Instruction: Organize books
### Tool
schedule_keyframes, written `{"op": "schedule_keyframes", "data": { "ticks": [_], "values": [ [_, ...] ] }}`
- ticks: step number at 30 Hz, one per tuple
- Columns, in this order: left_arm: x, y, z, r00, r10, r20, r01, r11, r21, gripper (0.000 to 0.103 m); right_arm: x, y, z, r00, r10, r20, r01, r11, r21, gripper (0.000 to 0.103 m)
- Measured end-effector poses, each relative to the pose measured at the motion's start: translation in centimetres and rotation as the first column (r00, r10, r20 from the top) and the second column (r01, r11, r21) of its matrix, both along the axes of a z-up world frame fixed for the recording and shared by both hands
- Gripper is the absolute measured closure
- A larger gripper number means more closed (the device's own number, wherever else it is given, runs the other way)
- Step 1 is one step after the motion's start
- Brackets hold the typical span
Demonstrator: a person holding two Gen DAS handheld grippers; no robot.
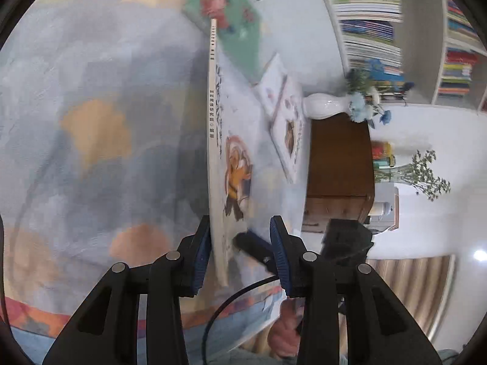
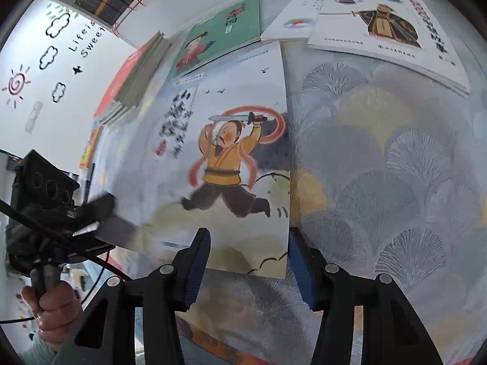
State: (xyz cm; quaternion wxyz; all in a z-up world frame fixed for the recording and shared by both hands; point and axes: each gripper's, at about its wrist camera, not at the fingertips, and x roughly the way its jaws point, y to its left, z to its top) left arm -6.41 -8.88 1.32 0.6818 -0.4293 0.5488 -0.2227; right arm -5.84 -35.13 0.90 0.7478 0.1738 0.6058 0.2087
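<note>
The left gripper [image 1: 240, 252] has the swordsman book [image 1: 231, 164] between its fingers [image 1: 202, 258]: in its own view the near edge of the book enters the gap, the spine side lying against the left pad, while a clear space shows between the cover and the right pad, so the fingers look part-open around the book and I cannot tell if they grip it. The book's long axis runs straight away from this gripper, and one side appears raised off the patterned cloth [image 1: 91, 121]. The right gripper [image 2: 248, 258] hovers with fingers wide and empty, just short of the book's bottom edge [image 2: 231, 255], the cover [image 2: 231, 158] stretching away lengthwise ahead of it. The left gripper [image 2: 91, 210] meets the book's left side there, so the left is the nearer one. Farther off lie a green book [image 2: 219, 36], two white-covered books [image 2: 386, 30] and a small stack [image 2: 134, 73]; beyond, a bookshelf [image 1: 371, 18] and a white vase [image 1: 325, 106].
</note>
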Motion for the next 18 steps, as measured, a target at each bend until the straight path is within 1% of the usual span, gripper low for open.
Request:
{"op": "schedule_keyframes", "data": {
  "ticks": [1,2,4,5,6,8,10,11,12,13,14,15,17,18],
  "values": [
    [0.3,-0.4,-0.1,1.0,0.013,-0.008,-0.013,0.998,0.059,0.082,-0.1,0.0,-0.2,1.0,-0.008,-0.008,0.008,1.0,0.022,0.051],
    [0.5,-0.7,-0.3,1.0,0.022,-0.018,-0.02,0.994,0.106,0.089,-0.1,-0.4,-0.3,1.0,-0.025,-0.02,0.026,0.998,0.051,0.052],
    [0.6,-1.0,-0.9,0.998,0.048,-0.043,-0.04,0.985,0.168,0.094,0.2,-0.8,-0.9,0.997,-0.059,-0.052,0.065,0.991,0.114,0.052],
    [0.7,-1.2,-1.0,0.997,0.053,-0.047,-0.044,0.984,0.17,0.094,0.5,-0.6,-1.0,0.996,-0.063,-0.059,0.07,0.989,0.128,0.052],
    [0.9,-1.3,-1.1,0.997,0.053,-0.054,-0.045,0.988,0.147,0.094,0.7,-0.9,-1.0,0.995,-0.069,-0.071,0.079,0.986,0.146,0.052],
    [1.2,-1.2,-1.4,0.995,0.071,-0.071,-0.069,0.997,0.024,0.094,0.9,-1.5,-1.2,0.99,-0.089,-0.109,0.107,0.978,0.178,0.051],
    [1.5,-0.5,-1.6,0.991,0.089,-0.097,-0.099,0.99,-0.099,0.094,1.4,-2.7,-1.8,0.98,-0.114,-0.163,0.153,0.955,0.252,0.047],
    [1.5,-0.2,-1.6,0.99,0.093,-0.104,-0.106,0.985,-0.134,0.094,1.4,-3.5,-2.1,0.973,-0.128,-0.192,0.182,0.937,0.297,0.043],
    [1.6,0.0,-1.5,0.989,0.095,-0.112,-0.113,0.98,-0.166,0.094,1.8,-4.2,-2.7,0.964,-0.144,-0.225,0.219,0.909,0.354,0.041],
    [1.6,0.2,-1.5,0.988,0.099,-0.122,-0.121,0.973,-0.195,0.094,1.8,-4.7,-2.9,0.959,-0.147,-0.242,0.234,0.894,0.383,0.04],
    [1.7,0.2,-1.6,0.986,0.102,-0.13,-0.129,0.967,-0.218,0.094,2.2,-4.8,-3.5,0.953,-0.146,-0.267,0.252,0.87,0.424,0.039],
    [1.9,0.2,-1.7,0.985,0.104,-0.139,-0.136,0.961,-0.24,0.094,2.6,-4.7,-4.2,0.945,-0.144,-0.292,0.274,0.837,0.474,0.038],
    [1.9,0.4,-1.9,0.982,0.106,-0.154,-0.144,0.953,-0.267,0.094,2.8,-4.7,-4.5,0.941,-0.16,-0.298,0.3,0.802,0.517,0.038],
    [1.9,0.6,-2.0,0.981,0.104,-0.163,-0.147,0.95,-0.276,0.094,3.4,-4.0,-4.5,0.943,-0.157,-0.295,0.301,0.783,0.544,0.043]
  ]
}}
